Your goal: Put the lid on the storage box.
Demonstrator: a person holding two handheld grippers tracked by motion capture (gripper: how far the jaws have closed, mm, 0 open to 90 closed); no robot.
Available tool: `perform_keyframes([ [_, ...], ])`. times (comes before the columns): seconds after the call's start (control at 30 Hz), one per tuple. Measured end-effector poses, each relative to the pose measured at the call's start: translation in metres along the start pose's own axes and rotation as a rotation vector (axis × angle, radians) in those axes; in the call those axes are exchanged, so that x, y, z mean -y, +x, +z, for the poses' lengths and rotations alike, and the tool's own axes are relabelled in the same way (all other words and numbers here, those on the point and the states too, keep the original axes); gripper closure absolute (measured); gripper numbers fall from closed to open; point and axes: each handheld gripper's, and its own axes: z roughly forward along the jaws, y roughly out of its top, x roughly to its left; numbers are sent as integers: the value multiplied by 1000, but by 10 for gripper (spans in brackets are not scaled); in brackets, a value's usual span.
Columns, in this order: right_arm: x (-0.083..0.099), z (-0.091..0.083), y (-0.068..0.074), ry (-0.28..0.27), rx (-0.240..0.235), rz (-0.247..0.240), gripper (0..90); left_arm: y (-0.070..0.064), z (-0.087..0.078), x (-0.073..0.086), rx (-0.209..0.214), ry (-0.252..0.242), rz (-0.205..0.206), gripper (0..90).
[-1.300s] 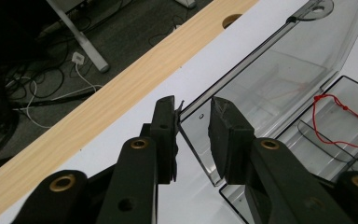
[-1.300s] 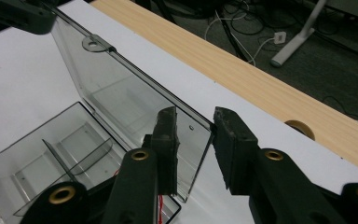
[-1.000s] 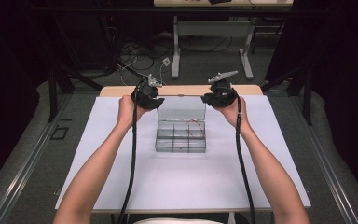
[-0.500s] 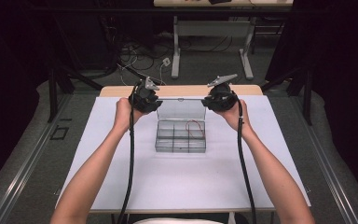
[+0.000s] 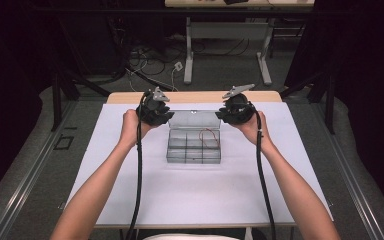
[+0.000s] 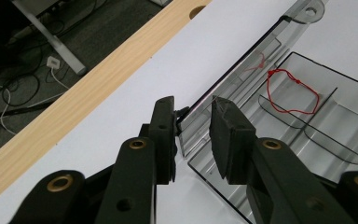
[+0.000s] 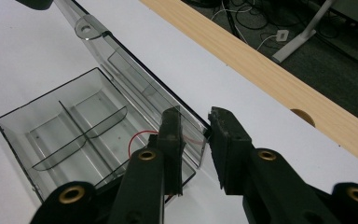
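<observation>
A clear plastic compartment box [image 5: 194,149] lies at mid-table with its lid [image 5: 195,120] swung back and standing up. A red string loop [image 5: 210,137] lies in a far right compartment. My left gripper [image 5: 164,115] is at the lid's left end and my right gripper [image 5: 224,115] at its right end. In the left gripper view the gripper [image 6: 193,126] is open, with the lid [image 6: 256,60] corner in the gap and the string [image 6: 291,91] beyond. In the right gripper view the gripper [image 7: 193,128] is open astride the other end of the lid [image 7: 130,65].
The box sits on a white sheet [image 5: 195,195] covering the table, with a wooden strip [image 5: 195,96] along the far edge. Beyond it are floor cables [image 5: 145,60] and another table's legs [image 5: 187,55]. Two forearms reach in from the bottom.
Both grippers have come down and slightly nearer, onto the ends of the raised lid. The box has not moved.
</observation>
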Motion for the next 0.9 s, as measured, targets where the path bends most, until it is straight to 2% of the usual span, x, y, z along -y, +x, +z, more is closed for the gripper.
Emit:
perform_keyframes([
  [0.2,1,-1,3,-5,-1,-7,742,0,-1,3,10,-6,11,685],
  [0.27,1,-2,3,-3,-1,-8,740,0,0,4,24,-14,-3,681],
  [0.33,1,-2,3,0,-10,-6,734,0,1,4,24,-12,11,681],
  [0.7,7,-4,9,-4,-13,-22,712,-7,-2,8,32,7,28,701],
  [0.9,10,-5,12,-1,-23,-29,692,-13,-4,13,29,-4,35,700],
])
